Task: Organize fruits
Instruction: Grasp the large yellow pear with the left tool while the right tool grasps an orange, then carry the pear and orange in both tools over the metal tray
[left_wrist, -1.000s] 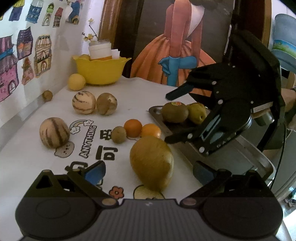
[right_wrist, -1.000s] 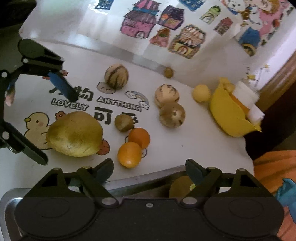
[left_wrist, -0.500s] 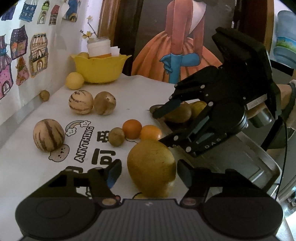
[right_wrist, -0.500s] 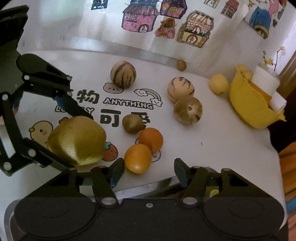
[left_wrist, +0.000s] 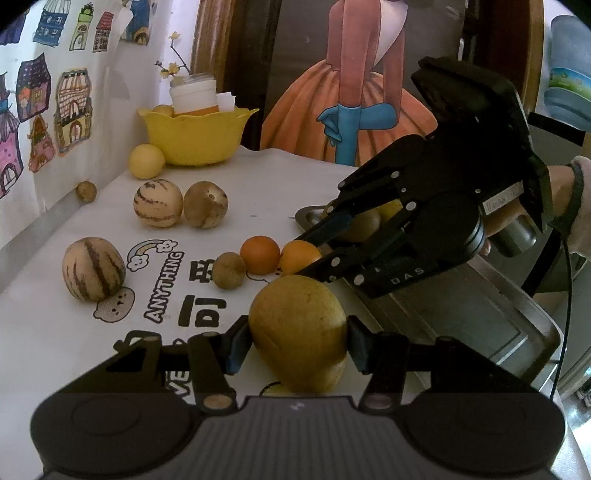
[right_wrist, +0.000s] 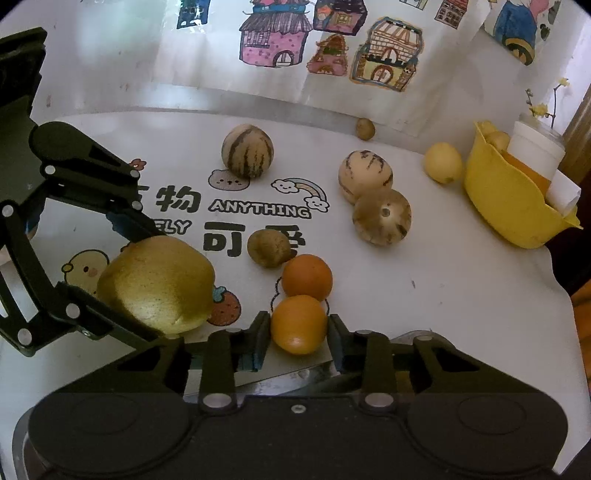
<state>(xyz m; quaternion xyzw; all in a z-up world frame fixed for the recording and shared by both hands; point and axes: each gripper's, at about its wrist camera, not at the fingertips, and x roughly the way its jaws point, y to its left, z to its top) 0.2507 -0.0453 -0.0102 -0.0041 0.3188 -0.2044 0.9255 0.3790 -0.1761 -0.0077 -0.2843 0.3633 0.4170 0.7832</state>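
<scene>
On the printed white tablecloth lies a large yellow-green fruit (left_wrist: 297, 325) (right_wrist: 159, 280). My left gripper (left_wrist: 295, 347) (right_wrist: 147, 284) has its jaws closing on it, one pad pressed to each side. Just beyond it sits an orange (right_wrist: 299, 325) (left_wrist: 299, 254) next to the metal tray (left_wrist: 480, 314). My right gripper (right_wrist: 297, 341) (left_wrist: 308, 254) is closing its jaws on this orange, and both pads touch it. A second orange (right_wrist: 306, 277) and a small brown fruit (right_wrist: 269, 247) lie right behind.
Striped melons (left_wrist: 94, 267) (left_wrist: 158, 202), a brownish melon (left_wrist: 205, 204), a lemon (left_wrist: 146, 161) and a yellow bowl (left_wrist: 195, 136) with a cup stand farther back. Greenish fruits (left_wrist: 364, 225) lie in the tray behind my right gripper. A hand (left_wrist: 561, 184) holds that gripper.
Both pairs of jaws have narrowed from wide apart until their pads meet fruit. The right gripper has dipped toward the near orange. The left hand has stayed put.
</scene>
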